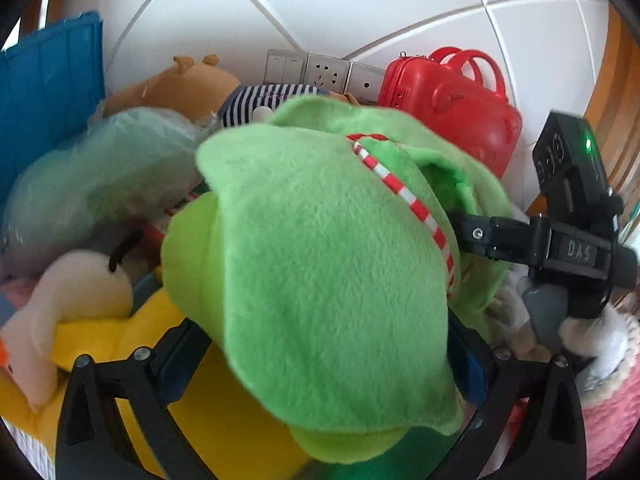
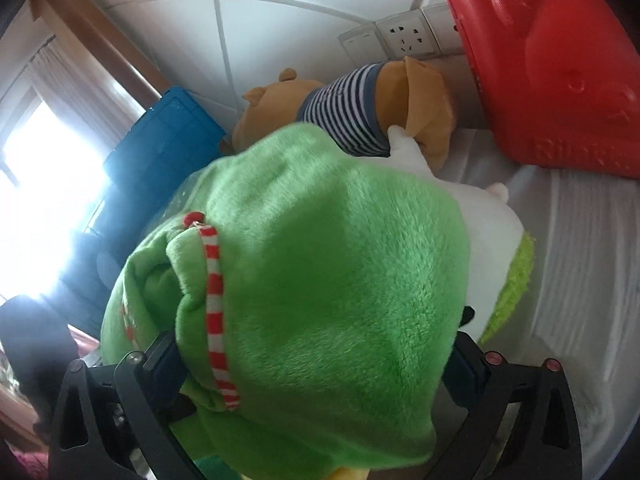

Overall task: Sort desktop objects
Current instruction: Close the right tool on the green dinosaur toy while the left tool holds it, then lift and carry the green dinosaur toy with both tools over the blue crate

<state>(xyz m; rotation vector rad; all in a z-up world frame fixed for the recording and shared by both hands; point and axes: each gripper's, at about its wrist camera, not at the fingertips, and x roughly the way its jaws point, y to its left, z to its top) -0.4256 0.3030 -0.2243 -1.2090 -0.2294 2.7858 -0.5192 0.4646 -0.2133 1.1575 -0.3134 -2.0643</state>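
Both grippers, left gripper (image 1: 320, 360) and right gripper (image 2: 316, 364), stand wide around the green plush toy (image 1: 320, 260) mid-frame, with many toys left unsorted.

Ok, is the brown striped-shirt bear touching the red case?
Cannot tell. In the right wrist view the bear overlaps the red case edge; in the left wrist view the green plush hides where they meet.

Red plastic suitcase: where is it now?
The red plastic suitcase leans against the white tiled wall, beside the wall sockets, behind the green plush toy.
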